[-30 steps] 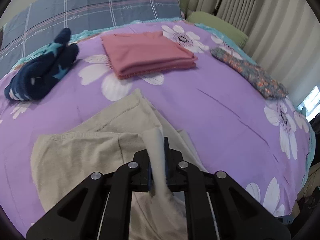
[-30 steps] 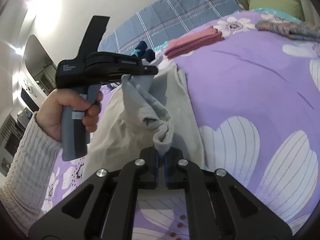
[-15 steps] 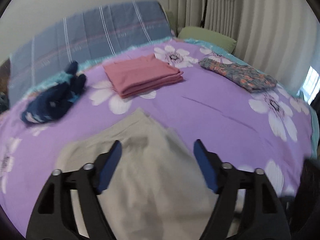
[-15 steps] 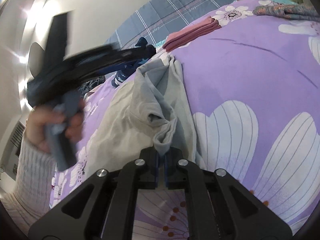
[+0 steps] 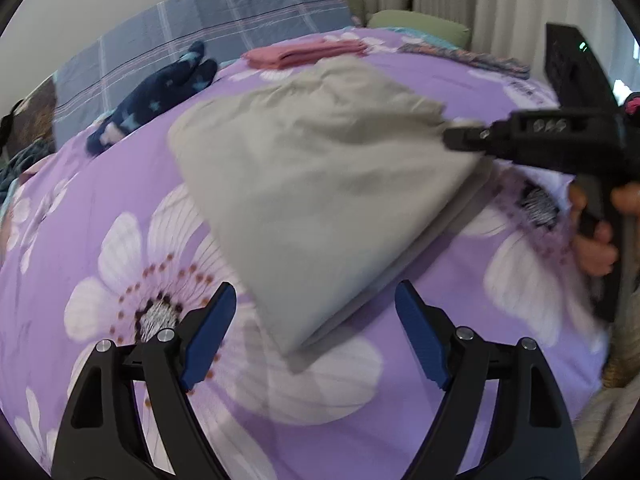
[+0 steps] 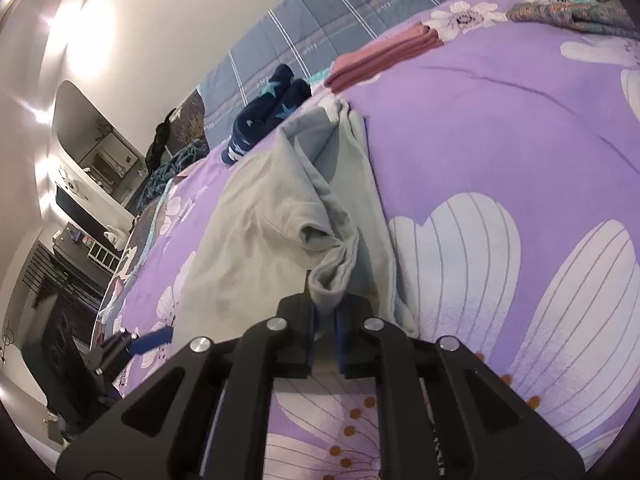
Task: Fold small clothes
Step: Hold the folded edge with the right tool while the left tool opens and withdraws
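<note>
Released by left tool (image 5: 310, 338), beige garment (image 5: 320, 184) lies ahead.

One bed (image 5: 120, 208) under one purple flowered cover (image 6: 500, 128); four garments on it: one grey garment (image 5: 320, 184), one folded pink garment (image 5: 296, 54), one navy star-printed garment (image 5: 156, 96), one multicoloured patterned garment (image 5: 472, 58); one blue plaid quilt (image 5: 208, 20) behind; one green pillow (image 5: 420, 26); two claws: left claw (image 5: 316, 336), right claw (image 6: 325, 332); one hand (image 5: 600, 240).
</note>
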Demonstrator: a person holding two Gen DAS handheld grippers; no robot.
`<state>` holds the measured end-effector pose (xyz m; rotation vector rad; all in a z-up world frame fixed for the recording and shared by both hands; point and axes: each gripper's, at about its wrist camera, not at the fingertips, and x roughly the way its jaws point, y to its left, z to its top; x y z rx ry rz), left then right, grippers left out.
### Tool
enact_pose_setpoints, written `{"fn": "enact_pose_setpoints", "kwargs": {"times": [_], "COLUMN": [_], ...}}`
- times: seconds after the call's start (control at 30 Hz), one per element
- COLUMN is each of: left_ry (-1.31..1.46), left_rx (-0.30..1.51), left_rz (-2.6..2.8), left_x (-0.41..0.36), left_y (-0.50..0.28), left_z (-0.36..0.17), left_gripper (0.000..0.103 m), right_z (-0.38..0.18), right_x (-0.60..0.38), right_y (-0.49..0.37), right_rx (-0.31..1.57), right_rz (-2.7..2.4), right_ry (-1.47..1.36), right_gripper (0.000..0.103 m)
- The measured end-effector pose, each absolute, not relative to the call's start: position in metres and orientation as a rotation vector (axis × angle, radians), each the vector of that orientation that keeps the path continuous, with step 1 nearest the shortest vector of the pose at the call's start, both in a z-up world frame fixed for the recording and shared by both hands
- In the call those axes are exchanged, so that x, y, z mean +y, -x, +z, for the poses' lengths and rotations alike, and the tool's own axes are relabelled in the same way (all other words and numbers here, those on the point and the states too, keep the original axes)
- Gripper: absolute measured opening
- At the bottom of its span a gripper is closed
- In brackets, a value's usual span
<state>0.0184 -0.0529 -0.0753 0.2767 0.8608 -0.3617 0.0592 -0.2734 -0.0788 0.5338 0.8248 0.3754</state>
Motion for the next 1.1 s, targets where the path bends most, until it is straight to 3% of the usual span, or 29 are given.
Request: {"fn": "enact_pose_setpoints", "kwargs": {"times": [0.1, 0.17, 0.23, 0.3, 0.5, 0.83, 1.1], "left_ry": [-0.282, -0.258, -0.254, -0.267, -0.227, -0.176, -0.127], "left_rx": [0.847, 0.837, 0.832, 0.817, 0.798, 0.827, 0.856], "left_rz": [-0.310, -0.311, -0.313, -0.307, -0.277, -0.203, -0.189], "left_x": [-0.047, -0.046, -0.047, -0.049, -0.039, -0.017, -0.007], "left_y": [-0.022, -0.023, -0.024, -0.025, -0.026, -0.026, -0.028], "left_z": [-0.078, -0.077, -0.077, -0.076, -0.072, -0.077, -0.083], "left_gripper": [0.082, 0.082, 0.082, 0.082, 0.082, 0.082, 0.084], "right_z": [-0.082, -0.081, -0.076, -0.063, -0.024, -0.061, -0.044], "right_x": [-0.269, -0.267, -0.266, -0.267, -0.265, -0.281, -0.283], "right_y": [-0.065, -0.070, -0.074, -0.071, -0.057, -0.067, -0.051], "right_rx": [0.851, 0.855, 0.853, 0.807, 0.682, 0.809, 0.702], "right_rz": [0.370, 0.359, 0.341, 0.353, 0.388, 0.359, 0.373], "right_ry": [-0.532, -0.527, -0.515, -0.524, -0.468, -0.560, -0.574], "right_gripper": [0.024, 0.024, 0.009, 0.005, 0.005, 0.005, 0.004]}}
